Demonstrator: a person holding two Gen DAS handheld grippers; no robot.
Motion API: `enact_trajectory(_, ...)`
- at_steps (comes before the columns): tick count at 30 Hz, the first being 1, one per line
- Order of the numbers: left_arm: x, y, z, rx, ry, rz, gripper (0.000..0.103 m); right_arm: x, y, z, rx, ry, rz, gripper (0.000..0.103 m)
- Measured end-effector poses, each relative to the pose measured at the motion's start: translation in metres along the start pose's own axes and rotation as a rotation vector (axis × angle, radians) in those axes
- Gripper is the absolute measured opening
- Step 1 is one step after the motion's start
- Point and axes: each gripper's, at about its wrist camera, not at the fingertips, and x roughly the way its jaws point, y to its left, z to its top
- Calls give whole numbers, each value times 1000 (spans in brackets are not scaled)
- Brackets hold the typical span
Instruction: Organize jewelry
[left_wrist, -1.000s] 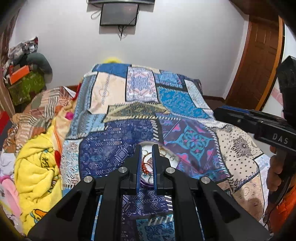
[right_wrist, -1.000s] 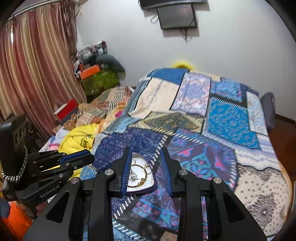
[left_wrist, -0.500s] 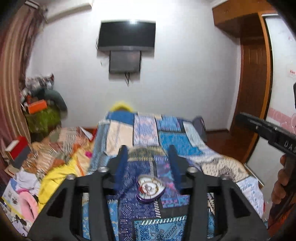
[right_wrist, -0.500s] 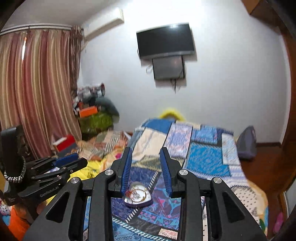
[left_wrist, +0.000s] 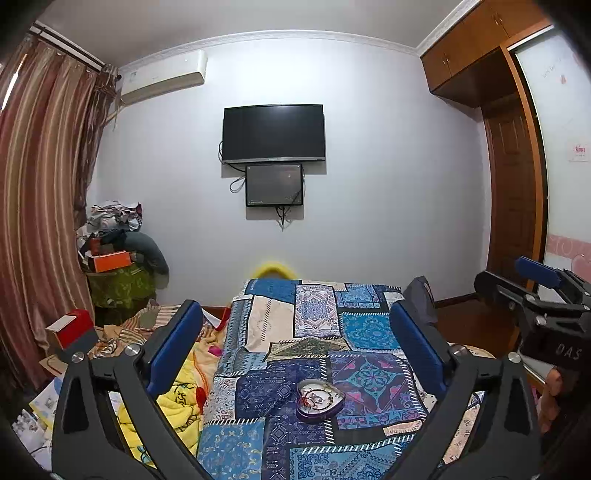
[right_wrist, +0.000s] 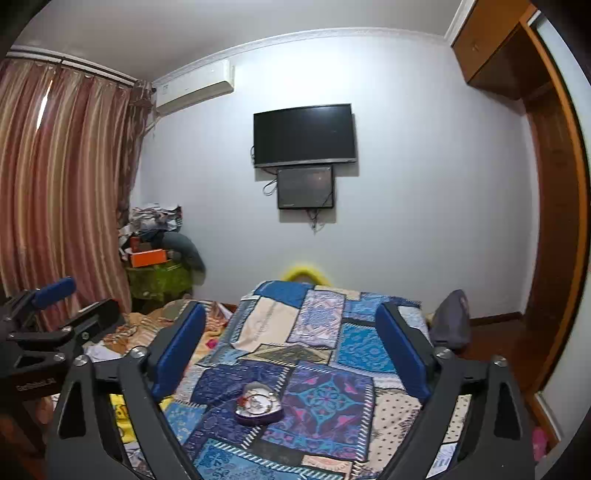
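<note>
A purple heart-shaped jewelry box (left_wrist: 320, 398) lies open on the patchwork bedspread (left_wrist: 325, 332), with red and gold bracelets inside. It also shows in the right wrist view (right_wrist: 258, 402). My left gripper (left_wrist: 295, 332) is wide open and empty, held well above and back from the box. My right gripper (right_wrist: 291, 332) is also wide open and empty, equally far from the box. The right gripper's body shows at the right of the left wrist view (left_wrist: 535, 295); the left gripper's body shows at the left of the right wrist view (right_wrist: 55, 314).
A yellow blanket (left_wrist: 177, 398) and loose clothes lie left of the bed. A cluttered green stand (left_wrist: 118, 284) is in the corner by striped curtains (left_wrist: 40, 206). A wall TV (left_wrist: 273, 133) hangs ahead. A wooden wardrobe (left_wrist: 513, 184) stands right.
Both grippers pulled up and back from the box and tilted toward the wall. The left gripper went from shut at the box to wide open; the right opened wider.
</note>
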Motion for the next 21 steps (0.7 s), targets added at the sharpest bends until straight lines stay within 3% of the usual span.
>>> enact_trajectory(21, -13, -6, -6, 4, 0, 11, 102, -23, 6, -7, -3, 3, 16, 102)
